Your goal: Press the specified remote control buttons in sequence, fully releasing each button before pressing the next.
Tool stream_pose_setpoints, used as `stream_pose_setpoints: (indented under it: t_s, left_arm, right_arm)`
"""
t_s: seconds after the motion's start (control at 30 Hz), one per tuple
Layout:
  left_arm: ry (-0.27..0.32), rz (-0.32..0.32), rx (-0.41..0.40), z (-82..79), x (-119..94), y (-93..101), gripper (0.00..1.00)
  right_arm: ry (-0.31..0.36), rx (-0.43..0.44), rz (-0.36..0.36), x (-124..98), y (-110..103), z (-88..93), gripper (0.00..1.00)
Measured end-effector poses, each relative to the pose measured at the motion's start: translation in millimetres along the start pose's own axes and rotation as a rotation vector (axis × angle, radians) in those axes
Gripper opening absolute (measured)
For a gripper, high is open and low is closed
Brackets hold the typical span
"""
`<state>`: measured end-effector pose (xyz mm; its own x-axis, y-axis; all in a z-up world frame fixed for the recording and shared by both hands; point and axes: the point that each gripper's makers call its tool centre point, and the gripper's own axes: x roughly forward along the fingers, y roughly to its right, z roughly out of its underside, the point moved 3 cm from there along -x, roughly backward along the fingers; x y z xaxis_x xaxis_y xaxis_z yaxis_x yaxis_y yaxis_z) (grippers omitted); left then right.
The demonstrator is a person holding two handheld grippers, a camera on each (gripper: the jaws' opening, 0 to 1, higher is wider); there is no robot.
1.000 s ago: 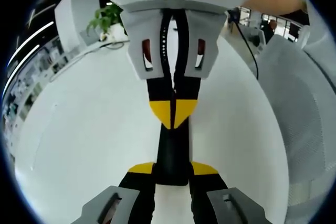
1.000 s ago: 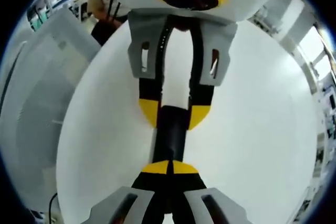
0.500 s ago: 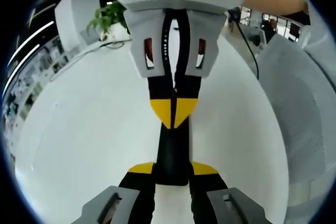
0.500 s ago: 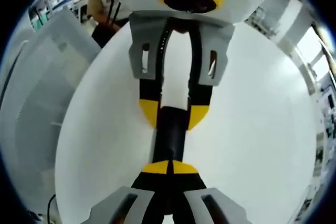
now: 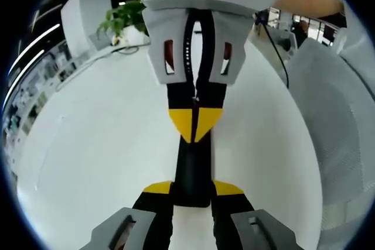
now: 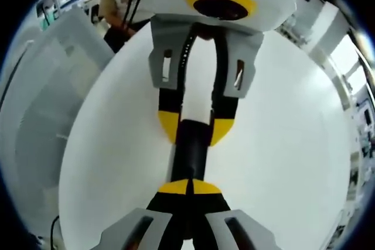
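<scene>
Nearest in the left gripper view, the left gripper (image 5: 193,188) rises from 6 o'clock with its yellow-tipped jaws held apart and clamped on the sides of the remote control (image 5: 193,165). The remote control is a slim black bar with a squared near end, running straight up toward 12 o'clock. Its face is too dark to make out any buttons or print. At its far end the right gripper (image 5: 195,122) comes down from 12 o'clock, jaws pressed together so the two yellow tips form one point on the remote control's top. Whether that point is pushing down cannot be told.

Seen from the right gripper view, the right gripper (image 6: 188,187) sits at 6 o'clock with tips together over the near end of the remote control (image 6: 190,153). Beyond it the left gripper (image 6: 195,128) reaches in from 12 o'clock, its jaws spread on either side of the black bar.

Under both lies a round white tabletop (image 5: 105,144) (image 6: 281,144). A grey mesh chair (image 5: 334,121) stands at 3 o'clock in the left gripper view and at 9 o'clock (image 6: 35,115) in the right gripper view. Farther off, a potted plant (image 5: 120,21) sits at 11 o'clock, and a dark cable (image 5: 275,45) trails at 1 o'clock.
</scene>
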<state>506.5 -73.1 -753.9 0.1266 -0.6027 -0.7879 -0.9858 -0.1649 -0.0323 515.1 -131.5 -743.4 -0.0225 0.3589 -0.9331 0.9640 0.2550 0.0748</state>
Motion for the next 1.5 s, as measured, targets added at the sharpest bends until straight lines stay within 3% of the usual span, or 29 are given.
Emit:
stream_pose_setpoints:
  t_s: [0.9, 1.5]
  left_arm:
    - [-0.001, -0.002, -0.002, 0.2, -0.6, -0.3, 0.24]
    - [0.005, 0.002, 0.0, 0.1, -1.1, 0.2, 0.24]
  right_arm:
    - [0.041, -0.02, 0.06, -25.2, 6.5, -14.1, 0.0]
    - [0.041, -0.024, 0.037, -15.3, 6.0, -15.8, 0.0]
